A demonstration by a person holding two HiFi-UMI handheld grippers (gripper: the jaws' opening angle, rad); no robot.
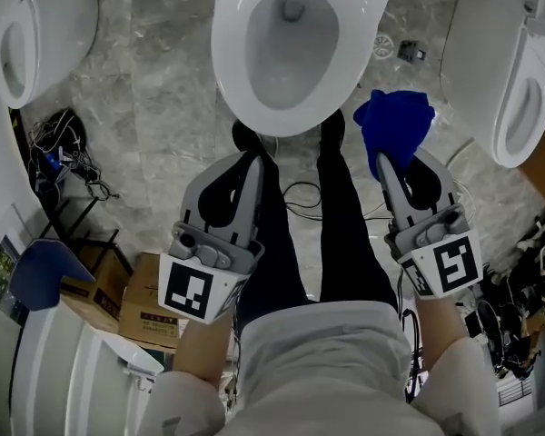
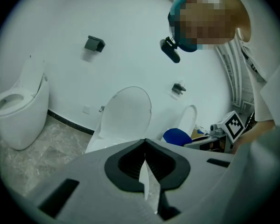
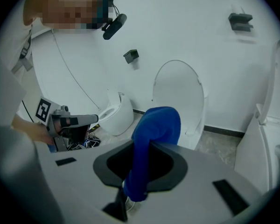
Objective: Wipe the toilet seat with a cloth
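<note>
A white toilet (image 1: 229, 71) stands ahead of me with its lid (image 2: 126, 113) raised against the wall; the seat rim rings the bowl. The lid (image 3: 179, 97) also shows behind the cloth in the right gripper view. My right gripper (image 1: 381, 157) is shut on a bunched blue cloth (image 1: 395, 121), held in the air right of the bowl's front. The cloth (image 3: 154, 134) hangs between that gripper's jaws (image 3: 149, 143). My left gripper (image 1: 254, 155) hovers just before the bowl's front edge, shut with nothing in it (image 2: 144, 143). A person's dark trouser legs stand between the two grippers.
Another toilet (image 1: 18, 34) stands at the left and a third (image 1: 518, 98) at the right. Cardboard boxes (image 1: 145, 312) and a tangle of cables (image 1: 59, 148) lie on the marble floor at the left. A floor drain (image 1: 384, 46) sits right of the bowl.
</note>
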